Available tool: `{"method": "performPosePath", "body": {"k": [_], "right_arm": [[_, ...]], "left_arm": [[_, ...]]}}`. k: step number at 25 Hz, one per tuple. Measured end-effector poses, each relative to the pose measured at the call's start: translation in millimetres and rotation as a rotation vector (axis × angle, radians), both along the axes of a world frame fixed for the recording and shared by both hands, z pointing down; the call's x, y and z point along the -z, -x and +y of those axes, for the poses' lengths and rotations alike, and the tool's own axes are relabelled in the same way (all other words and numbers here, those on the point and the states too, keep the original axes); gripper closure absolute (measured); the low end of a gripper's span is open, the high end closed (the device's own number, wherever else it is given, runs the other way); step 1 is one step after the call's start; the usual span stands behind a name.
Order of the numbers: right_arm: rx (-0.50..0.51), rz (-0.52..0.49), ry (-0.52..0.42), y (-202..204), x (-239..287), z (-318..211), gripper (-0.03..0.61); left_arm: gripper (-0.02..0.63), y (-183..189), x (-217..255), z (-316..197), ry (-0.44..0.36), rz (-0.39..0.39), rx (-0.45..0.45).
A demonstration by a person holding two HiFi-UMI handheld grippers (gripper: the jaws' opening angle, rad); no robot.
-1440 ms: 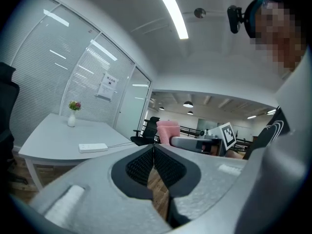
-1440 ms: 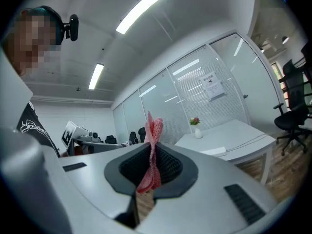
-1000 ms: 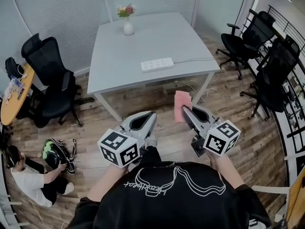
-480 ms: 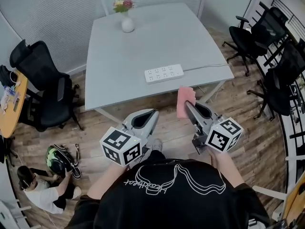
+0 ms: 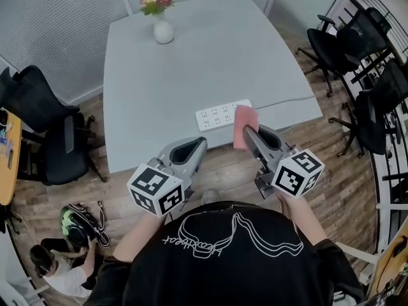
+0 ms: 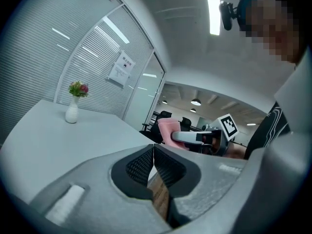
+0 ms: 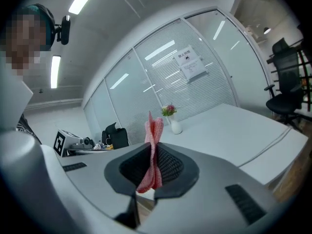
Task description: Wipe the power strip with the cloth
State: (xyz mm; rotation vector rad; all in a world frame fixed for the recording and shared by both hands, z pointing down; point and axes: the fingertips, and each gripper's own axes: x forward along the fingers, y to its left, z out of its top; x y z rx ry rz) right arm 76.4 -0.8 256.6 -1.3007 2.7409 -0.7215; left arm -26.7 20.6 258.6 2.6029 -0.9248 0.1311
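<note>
Right gripper (image 5: 245, 132) clamps the folded pink cloth (image 5: 245, 122), which stands upright between its jaws. Left gripper (image 5: 201, 144) has its jaws pressed together with nothing between them. White power strip (image 5: 217, 116) lies near the front edge of the grey table (image 5: 166, 75), at 10 o'clock from the cloth.

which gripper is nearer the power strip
Right. The right gripper with the cloth is beside the power strip; the left gripper is short of the table.
</note>
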Motion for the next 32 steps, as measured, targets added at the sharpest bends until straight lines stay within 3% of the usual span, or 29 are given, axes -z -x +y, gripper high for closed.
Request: {"method": "performPosePath", "body": {"k": [4,8,25,32], "right_arm": [[0.009,0.041,-0.055,-3,-6,-2,0.546],[0.034,0.060,-0.046,4,-21,-14,0.548],[0.216,0.025,0.222,66,-107,-98,0.546],[0.254,0.082,0.297,90,-147,-122,0.546]], "left_arm": [[0.600,-2,-11,-7,-0.019,-0.010,0.000],[0.600,-1,-23,-20,-0.017,-0.017,0.002],[0.600,38,-73,-97,0.103,-0.043,0.062],[0.600,50,-106,-119,0.151,-0.044,0.093]]}}
